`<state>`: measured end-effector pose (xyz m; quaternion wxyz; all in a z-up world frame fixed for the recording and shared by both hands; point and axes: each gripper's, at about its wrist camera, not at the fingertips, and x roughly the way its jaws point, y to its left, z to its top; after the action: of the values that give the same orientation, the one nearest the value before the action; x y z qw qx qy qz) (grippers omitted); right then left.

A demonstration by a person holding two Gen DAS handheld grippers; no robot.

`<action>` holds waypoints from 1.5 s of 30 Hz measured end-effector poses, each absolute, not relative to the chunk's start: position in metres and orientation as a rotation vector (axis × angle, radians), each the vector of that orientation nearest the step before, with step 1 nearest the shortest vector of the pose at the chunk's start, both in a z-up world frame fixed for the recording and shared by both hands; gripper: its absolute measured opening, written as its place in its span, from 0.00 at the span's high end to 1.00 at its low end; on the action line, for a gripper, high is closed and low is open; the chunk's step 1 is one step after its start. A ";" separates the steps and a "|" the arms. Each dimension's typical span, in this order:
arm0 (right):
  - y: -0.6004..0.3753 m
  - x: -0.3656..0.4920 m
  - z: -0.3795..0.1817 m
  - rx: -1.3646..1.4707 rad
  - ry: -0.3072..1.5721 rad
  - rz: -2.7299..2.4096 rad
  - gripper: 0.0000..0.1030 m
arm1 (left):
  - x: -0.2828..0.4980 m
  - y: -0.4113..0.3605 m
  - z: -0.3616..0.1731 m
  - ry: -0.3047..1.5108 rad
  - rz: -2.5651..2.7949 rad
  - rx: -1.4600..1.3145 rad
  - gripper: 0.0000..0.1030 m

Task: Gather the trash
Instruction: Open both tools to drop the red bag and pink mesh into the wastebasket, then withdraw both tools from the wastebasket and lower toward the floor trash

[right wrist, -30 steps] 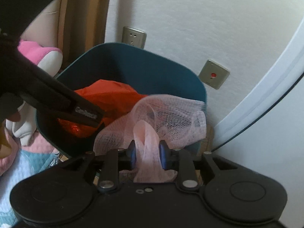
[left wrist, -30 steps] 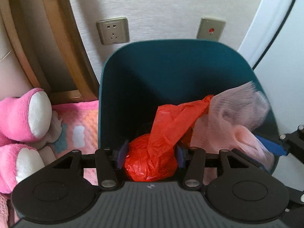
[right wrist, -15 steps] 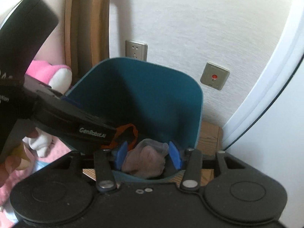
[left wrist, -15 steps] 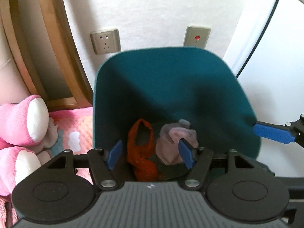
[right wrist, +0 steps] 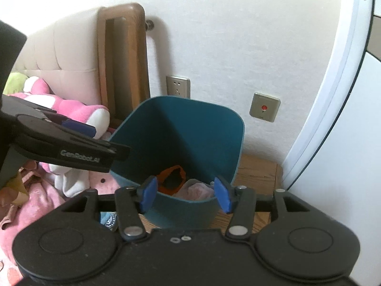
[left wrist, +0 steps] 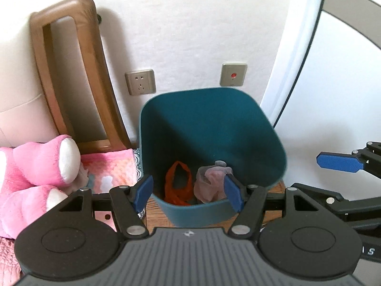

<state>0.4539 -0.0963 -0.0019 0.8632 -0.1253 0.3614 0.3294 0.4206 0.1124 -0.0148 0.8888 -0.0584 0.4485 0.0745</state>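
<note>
A dark teal trash bin (left wrist: 209, 109) (right wrist: 181, 119) stands on a wooden floor against the wall. At its bottom lie a crumpled red plastic bag (left wrist: 177, 183) (right wrist: 171, 181) and a pale pink mesh bag (left wrist: 210, 183) (right wrist: 198, 191). My left gripper (left wrist: 189, 191) is open and empty, above the bin's near rim. My right gripper (right wrist: 185, 193) is open and empty, also above the near rim. The right gripper's blue fingertip (left wrist: 340, 162) shows at the right edge of the left wrist view. The left gripper's body (right wrist: 66, 147) shows at the left of the right wrist view.
A pink plush toy (left wrist: 38, 166) (right wrist: 78, 112) and a pink blanket (left wrist: 109, 169) lie on the bed left of the bin. A wooden headboard frame (left wrist: 71, 71) (right wrist: 123, 54) stands behind. A wall socket (left wrist: 140, 82), a red-dot switch (left wrist: 233, 75) and a white door frame (left wrist: 293, 59) are near.
Both grippers opened and let go of the red bag and the pink mesh bag, which dropped into the bin. Both grippers then rose and pulled back from the bin.
</note>
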 end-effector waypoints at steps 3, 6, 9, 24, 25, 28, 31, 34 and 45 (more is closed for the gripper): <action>-0.101 0.445 -0.001 -0.248 0.740 0.702 0.47 | 0.404 0.108 -0.007 0.915 0.147 -0.123 0.37; -0.109 0.431 0.003 -0.228 0.726 0.714 0.44 | 0.385 0.104 0.001 0.899 0.137 -0.129 0.32; -0.113 0.419 0.003 -0.210 0.720 0.728 0.41 | 0.368 0.101 0.006 0.887 0.127 -0.138 0.31; -0.143 0.354 0.005 -0.120 0.709 0.810 0.31 | 0.285 0.082 0.010 0.835 0.149 -0.193 0.20; -0.144 0.351 0.004 -0.113 0.710 0.816 0.31 | 0.281 0.081 0.009 0.836 0.150 -0.197 0.20; -0.150 0.345 0.000 -0.087 0.717 0.831 0.31 | 0.271 0.080 0.004 0.841 0.145 -0.219 0.20; -0.157 0.341 -0.007 -0.063 0.729 0.829 0.30 | 0.260 0.083 -0.006 0.860 0.139 -0.277 0.19; -0.163 0.338 -0.019 -0.055 0.752 0.816 0.30 | 0.247 0.087 -0.023 0.879 0.133 -0.345 0.16; -0.188 0.330 -0.096 -0.055 0.887 0.740 0.30 | 0.224 0.096 -0.127 1.013 0.189 -0.461 0.00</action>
<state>0.3302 -0.1878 -0.0961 0.8374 -0.0262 0.4193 0.3498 0.2237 0.0961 -0.1267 0.8447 -0.2186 0.4802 0.0897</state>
